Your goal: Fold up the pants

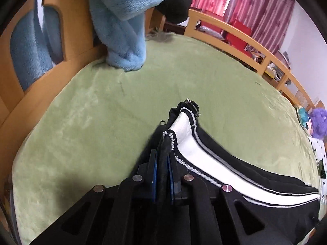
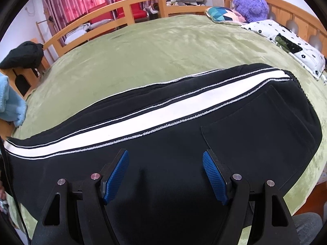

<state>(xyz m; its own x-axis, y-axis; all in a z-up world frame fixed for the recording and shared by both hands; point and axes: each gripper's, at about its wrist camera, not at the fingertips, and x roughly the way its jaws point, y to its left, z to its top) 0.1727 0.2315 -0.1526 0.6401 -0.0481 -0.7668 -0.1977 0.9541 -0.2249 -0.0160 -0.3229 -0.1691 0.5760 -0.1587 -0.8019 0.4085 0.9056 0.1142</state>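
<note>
Closest to me, my left gripper [image 1: 162, 159] is closed narrow on a black fold at the cuff end of the pants [image 1: 235, 169], beside the white stripe [image 1: 204, 159]. My right gripper [image 2: 165, 175] stands wide above the black cloth near the back pocket [image 2: 259, 132], holding nothing. The pants lie stretched across the green bed [image 1: 102, 106], near its front edge.

I think the left grip is thin; if I lift fast, the cloth may slip out, or only one layer comes and the fold goes crooked.

On the left side, the left view alone shows the zipper [image 1: 192, 106] at the cuff and the blue blanket's [image 1: 122, 30] full hanging length. Further right, only the right view shows the pocket, and the purple plush toy [image 2: 253, 4] is whole there.
</note>
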